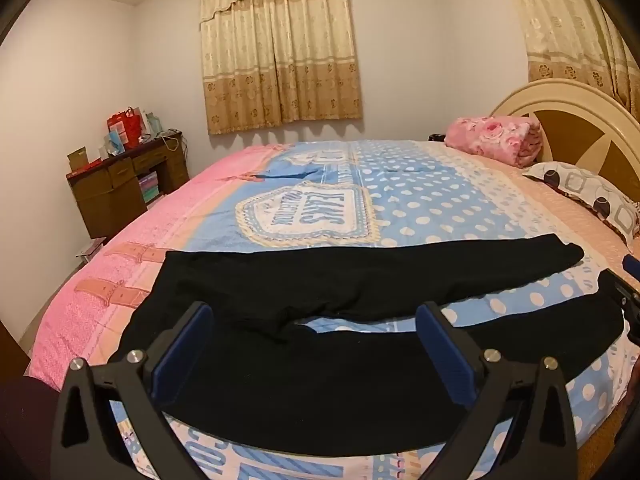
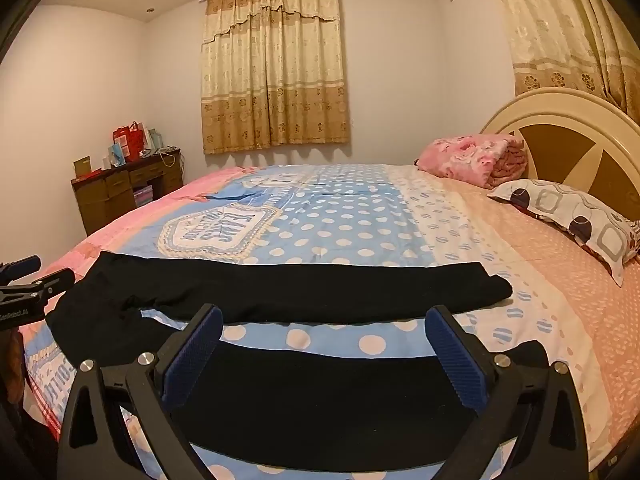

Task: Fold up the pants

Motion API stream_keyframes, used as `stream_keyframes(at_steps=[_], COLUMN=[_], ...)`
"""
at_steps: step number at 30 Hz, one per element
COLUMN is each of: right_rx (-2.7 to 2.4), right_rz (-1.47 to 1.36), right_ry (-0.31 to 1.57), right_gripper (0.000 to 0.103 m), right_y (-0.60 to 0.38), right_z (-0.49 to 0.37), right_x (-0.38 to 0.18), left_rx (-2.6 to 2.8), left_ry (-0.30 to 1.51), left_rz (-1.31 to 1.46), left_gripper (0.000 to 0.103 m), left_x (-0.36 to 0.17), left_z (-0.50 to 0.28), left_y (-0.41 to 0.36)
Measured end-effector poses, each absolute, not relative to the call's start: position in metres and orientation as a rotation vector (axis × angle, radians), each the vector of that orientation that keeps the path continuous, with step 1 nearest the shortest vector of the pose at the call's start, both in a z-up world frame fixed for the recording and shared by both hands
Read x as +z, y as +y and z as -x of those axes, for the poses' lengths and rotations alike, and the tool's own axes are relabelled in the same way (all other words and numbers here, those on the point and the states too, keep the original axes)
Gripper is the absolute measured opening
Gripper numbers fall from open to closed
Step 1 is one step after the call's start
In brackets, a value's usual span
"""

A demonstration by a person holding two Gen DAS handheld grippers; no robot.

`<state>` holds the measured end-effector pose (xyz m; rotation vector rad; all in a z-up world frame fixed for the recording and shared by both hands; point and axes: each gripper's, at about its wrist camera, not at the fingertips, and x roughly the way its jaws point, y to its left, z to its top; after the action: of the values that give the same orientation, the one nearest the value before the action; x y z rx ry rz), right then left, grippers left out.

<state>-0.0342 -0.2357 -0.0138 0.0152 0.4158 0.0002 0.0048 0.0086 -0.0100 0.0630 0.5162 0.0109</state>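
Black pants (image 1: 320,280) lie flat on the bed, waist to the left, both legs spread apart and running to the right; they also show in the right wrist view (image 2: 304,288). My left gripper (image 1: 316,332) is open and empty, hovering over the near leg close to the crotch. My right gripper (image 2: 324,336) is open and empty, above the near leg (image 2: 320,392) toward its cuff end. Part of the right gripper shows at the right edge of the left wrist view (image 1: 630,292), and the left gripper at the left edge of the right wrist view (image 2: 24,284).
The bed has a pink and blue dotted cover (image 1: 400,200). A folded pink blanket (image 1: 494,140) and a patterned pillow (image 1: 592,196) lie by the cream headboard (image 1: 580,120). A brown desk (image 1: 124,184) with clutter stands at the far left wall.
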Motion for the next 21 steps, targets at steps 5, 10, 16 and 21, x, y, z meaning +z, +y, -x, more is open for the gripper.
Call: stream_keyframes(at_steps=[5, 10, 16, 21], right_rx=[0.000, 0.004, 0.011, 0.011], right_rz=[-0.016, -0.027, -0.025, -0.023], right_ry=[0.415, 0.416, 0.419, 0.420], right_gripper=[0.102, 0.102, 0.102, 0.102], right_y=[-0.2354, -0.2368, -0.2356, -0.2347], right_z=[0.0358, 0.0346, 0.0349, 0.0350], right_x=[-0.0146, -0.0156, -0.0168, -0.0174], left_rx=[0.008, 0.011, 0.010, 0.010], left_ry=[0.516, 0.516, 0.517, 0.516], left_rz=[-0.067, -0.067, -0.067, -0.068], left_gripper=[0.103, 0.103, 0.103, 0.103], left_x=[-0.0104, -0.0099, -0.0101, -0.0104], left_z=[-0.0053, -0.0053, -0.0047, -0.0046], left_y=[0.0080, 0.0064, 0.0073, 0.0076])
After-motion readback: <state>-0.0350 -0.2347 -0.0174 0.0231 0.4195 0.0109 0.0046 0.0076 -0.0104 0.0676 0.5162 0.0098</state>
